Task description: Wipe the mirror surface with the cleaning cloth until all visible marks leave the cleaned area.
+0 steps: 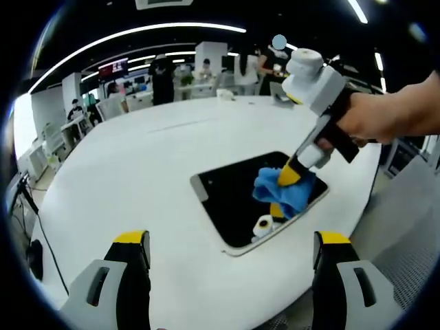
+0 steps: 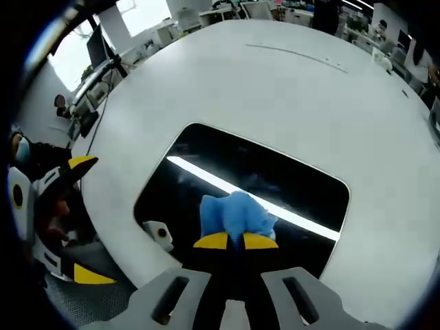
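— What do we hold nearest us?
— Our right gripper (image 2: 236, 241) is clamped on the crumpled blue cleaning cloth (image 2: 235, 213), pressed onto the dark rounded-rectangle mirror (image 2: 289, 180).
— And our left gripper (image 1: 230, 249)?
— Its jaws stand wide apart, holding nothing, above the round white table (image 1: 137, 172). Beyond, an office.

Right gripper (image 2: 231, 240) angled down, jaws pinched together on the blue cloth (image 2: 234, 213), gripped by a hand (image 1: 385, 120). Left gripper (image 1: 230, 265) hovering level, jaws spread wide.
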A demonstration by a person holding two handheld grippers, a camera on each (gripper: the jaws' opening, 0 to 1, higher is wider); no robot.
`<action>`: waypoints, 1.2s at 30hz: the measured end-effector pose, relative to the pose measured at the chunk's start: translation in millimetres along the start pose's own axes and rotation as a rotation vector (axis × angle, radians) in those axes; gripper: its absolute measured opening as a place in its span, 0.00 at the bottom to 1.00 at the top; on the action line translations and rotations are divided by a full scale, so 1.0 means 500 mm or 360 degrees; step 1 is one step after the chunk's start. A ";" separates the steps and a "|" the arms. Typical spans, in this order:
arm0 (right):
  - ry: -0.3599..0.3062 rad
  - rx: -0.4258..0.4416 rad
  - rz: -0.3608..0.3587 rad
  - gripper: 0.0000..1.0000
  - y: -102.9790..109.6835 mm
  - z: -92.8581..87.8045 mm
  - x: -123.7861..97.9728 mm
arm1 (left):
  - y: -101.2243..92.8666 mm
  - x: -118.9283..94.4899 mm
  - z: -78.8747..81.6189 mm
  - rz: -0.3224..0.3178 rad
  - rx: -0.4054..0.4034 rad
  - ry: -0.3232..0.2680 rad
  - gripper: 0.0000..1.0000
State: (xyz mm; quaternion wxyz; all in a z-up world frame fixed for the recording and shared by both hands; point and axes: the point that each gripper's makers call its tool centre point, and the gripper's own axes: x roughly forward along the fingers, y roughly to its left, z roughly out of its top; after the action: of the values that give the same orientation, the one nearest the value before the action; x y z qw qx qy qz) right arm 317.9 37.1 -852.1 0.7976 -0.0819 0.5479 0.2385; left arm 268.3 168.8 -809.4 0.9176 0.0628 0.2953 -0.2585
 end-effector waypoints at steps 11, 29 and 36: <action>-0.0003 -0.0004 0.0019 0.00 0.012 -0.022 -0.010 | 0.002 -0.001 -0.002 0.0006 -0.0009 0.0009 0.99; -0.0035 -0.0033 0.0024 0.00 0.030 -0.048 -0.017 | -0.005 -0.002 0.017 -0.0025 -0.0022 -0.0077 0.99; -0.0033 -0.0022 0.0048 0.00 0.037 -0.058 -0.019 | 0.002 -0.002 0.020 -0.0005 -0.0084 -0.0084 0.99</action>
State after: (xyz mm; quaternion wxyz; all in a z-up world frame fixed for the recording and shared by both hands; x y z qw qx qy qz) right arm 282.2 39.0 -852.4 0.7991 -0.0766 0.5390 0.2551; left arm 273.4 167.4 -800.7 0.9260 0.0314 0.2777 -0.2538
